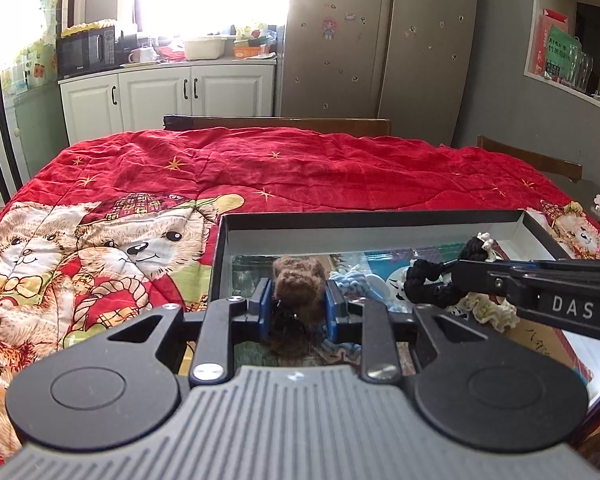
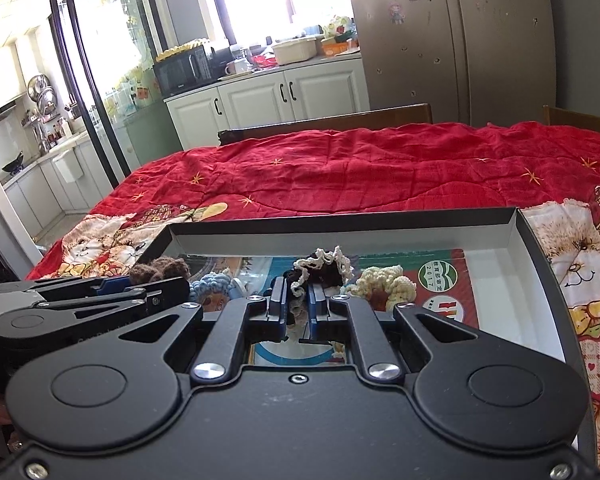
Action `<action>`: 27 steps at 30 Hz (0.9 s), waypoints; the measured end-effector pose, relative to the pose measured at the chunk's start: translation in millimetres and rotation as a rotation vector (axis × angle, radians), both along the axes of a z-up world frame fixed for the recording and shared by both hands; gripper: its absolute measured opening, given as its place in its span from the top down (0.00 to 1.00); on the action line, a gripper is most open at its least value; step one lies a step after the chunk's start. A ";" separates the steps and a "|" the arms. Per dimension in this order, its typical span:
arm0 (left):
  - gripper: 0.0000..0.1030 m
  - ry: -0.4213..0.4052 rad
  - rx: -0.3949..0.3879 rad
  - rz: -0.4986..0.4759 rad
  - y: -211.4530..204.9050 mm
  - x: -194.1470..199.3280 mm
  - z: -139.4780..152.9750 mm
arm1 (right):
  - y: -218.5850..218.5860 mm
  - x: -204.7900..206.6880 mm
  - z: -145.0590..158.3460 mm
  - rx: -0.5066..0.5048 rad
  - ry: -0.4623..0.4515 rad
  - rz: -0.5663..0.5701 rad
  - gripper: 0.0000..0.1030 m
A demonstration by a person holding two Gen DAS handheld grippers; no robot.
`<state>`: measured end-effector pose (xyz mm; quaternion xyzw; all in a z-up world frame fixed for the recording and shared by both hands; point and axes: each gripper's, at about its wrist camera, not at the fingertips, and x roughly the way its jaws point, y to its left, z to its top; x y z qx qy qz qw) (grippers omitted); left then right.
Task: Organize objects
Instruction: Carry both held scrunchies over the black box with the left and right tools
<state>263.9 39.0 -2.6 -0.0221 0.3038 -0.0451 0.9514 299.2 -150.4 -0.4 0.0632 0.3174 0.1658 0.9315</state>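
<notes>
A shallow black box [image 1: 380, 218] with white inner walls lies on the red quilt, also seen in the right wrist view as the box [image 2: 516, 216]. My left gripper [image 1: 298, 296] is shut on a brown woolly knitted toy [image 1: 298, 276] just above the box's left end. My right gripper [image 2: 299, 300] is shut on a black crochet piece with cream frill [image 2: 320, 266] over the box's middle; from the left it shows as the black crochet piece [image 1: 432, 284]. A blue crochet item [image 2: 214, 284] and a cream crochet item [image 2: 388, 284] lie in the box.
A red quilt with teddy bear prints [image 1: 260, 168] covers the table. Dark wooden chair backs [image 1: 280, 122] stand at its far side. White cabinets [image 1: 160, 92], a microwave [image 1: 86, 50] and a tall fridge [image 1: 380, 40] are behind. A shelf [image 1: 572, 40] is at the right.
</notes>
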 end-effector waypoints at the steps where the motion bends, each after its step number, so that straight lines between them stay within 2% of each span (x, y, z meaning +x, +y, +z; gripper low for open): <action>1: 0.71 0.001 0.003 -0.001 -0.5 0.0 -0.2 | 0.0 0.4 -0.3 -0.002 0.002 0.000 0.90; 27: 0.66 0.003 0.026 -0.006 -4.7 -0.3 -1.2 | -0.4 3.0 -5.4 -0.024 0.032 0.003 0.90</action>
